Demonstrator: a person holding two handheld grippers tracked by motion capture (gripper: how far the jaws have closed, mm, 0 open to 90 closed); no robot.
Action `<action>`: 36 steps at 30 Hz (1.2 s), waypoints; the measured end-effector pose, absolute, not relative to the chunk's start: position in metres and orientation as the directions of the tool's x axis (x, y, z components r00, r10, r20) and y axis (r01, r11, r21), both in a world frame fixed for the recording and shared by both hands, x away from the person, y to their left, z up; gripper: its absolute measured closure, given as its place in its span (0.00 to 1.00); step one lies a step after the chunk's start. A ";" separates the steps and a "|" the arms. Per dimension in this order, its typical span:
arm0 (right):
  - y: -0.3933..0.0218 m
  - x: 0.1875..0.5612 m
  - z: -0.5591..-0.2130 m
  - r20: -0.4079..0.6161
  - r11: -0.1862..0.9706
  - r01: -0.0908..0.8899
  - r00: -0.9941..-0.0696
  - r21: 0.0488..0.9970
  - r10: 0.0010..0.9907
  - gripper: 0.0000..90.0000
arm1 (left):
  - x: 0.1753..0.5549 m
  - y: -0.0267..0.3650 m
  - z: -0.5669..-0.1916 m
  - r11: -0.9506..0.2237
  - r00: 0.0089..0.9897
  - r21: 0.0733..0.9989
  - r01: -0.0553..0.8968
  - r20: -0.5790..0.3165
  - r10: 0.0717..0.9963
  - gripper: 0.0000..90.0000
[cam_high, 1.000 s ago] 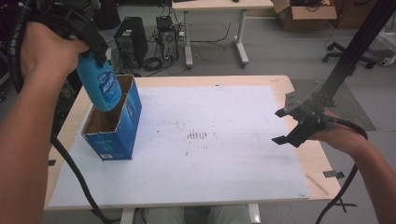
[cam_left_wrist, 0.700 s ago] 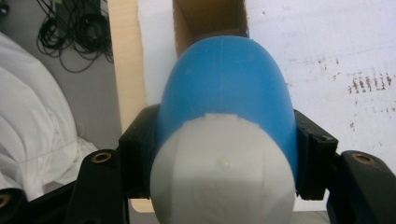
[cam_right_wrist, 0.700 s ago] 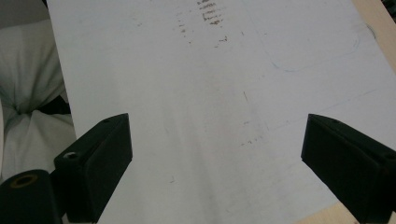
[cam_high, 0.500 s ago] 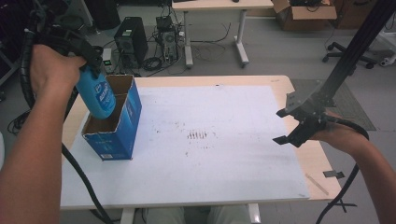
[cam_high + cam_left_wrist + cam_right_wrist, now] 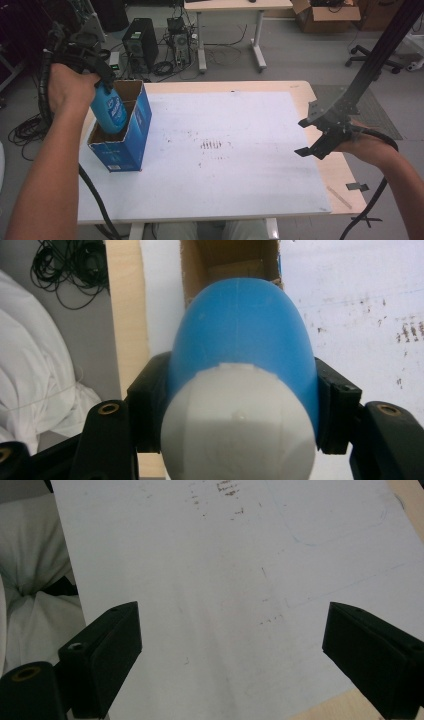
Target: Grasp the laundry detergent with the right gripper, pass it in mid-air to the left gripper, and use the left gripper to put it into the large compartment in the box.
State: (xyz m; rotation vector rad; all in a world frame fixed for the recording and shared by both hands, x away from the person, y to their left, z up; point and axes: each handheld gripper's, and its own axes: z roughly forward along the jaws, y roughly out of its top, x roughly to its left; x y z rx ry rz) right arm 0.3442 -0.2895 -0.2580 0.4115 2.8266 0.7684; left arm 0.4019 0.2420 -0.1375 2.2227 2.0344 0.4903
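Two claws: the left claw [image 5: 102,82], upper left, grips a blue bottle [image 5: 110,111] half inside the box [image 5: 131,145]. The right claw [image 5: 312,136] hangs wide open, holding nothing. Next, I judge, lower the bottle fully, then release.

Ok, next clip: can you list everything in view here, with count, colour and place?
Blue plastic bottle with white cap: one, blue, lower end inside the box, clamped at the top.
Open cardboard box: one, blue outside, brown inside, left part of the table.
White sheet: one, white with dark smudges, covering most of the tabletop.
Wooden table: one, pale wood, bare at its edges.
Computer tower: one, black, on the floor beyond the table.
Office chair: one, black, on the floor at far right.
Left gripper: one, black, shut on the bottle.
Right gripper: one, black, open above the sheet's right edge.
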 end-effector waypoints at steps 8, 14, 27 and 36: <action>-0.297 0.340 -0.255 -0.109 0.834 0.226 -0.941 0.503 0.320 0.10 | 0.406 0.243 -0.158 -0.117 0.066 0.272 0.955 0.189 0.980 0.42; -0.305 0.337 -0.254 -0.110 0.847 0.246 -0.936 0.472 0.333 0.09 | 0.409 0.246 -0.176 -0.118 0.070 0.271 0.955 0.180 0.981 0.42; -0.313 0.330 -0.252 -0.117 0.847 0.260 -0.930 0.464 0.349 0.09 | 0.413 0.245 -0.222 -0.131 0.084 0.261 0.956 0.184 0.979 0.42; -0.317 0.327 -0.255 -0.113 0.843 0.266 -0.928 0.468 0.355 0.09 | 0.414 0.246 -0.246 -0.136 0.092 0.246 0.960 0.181 0.979 0.43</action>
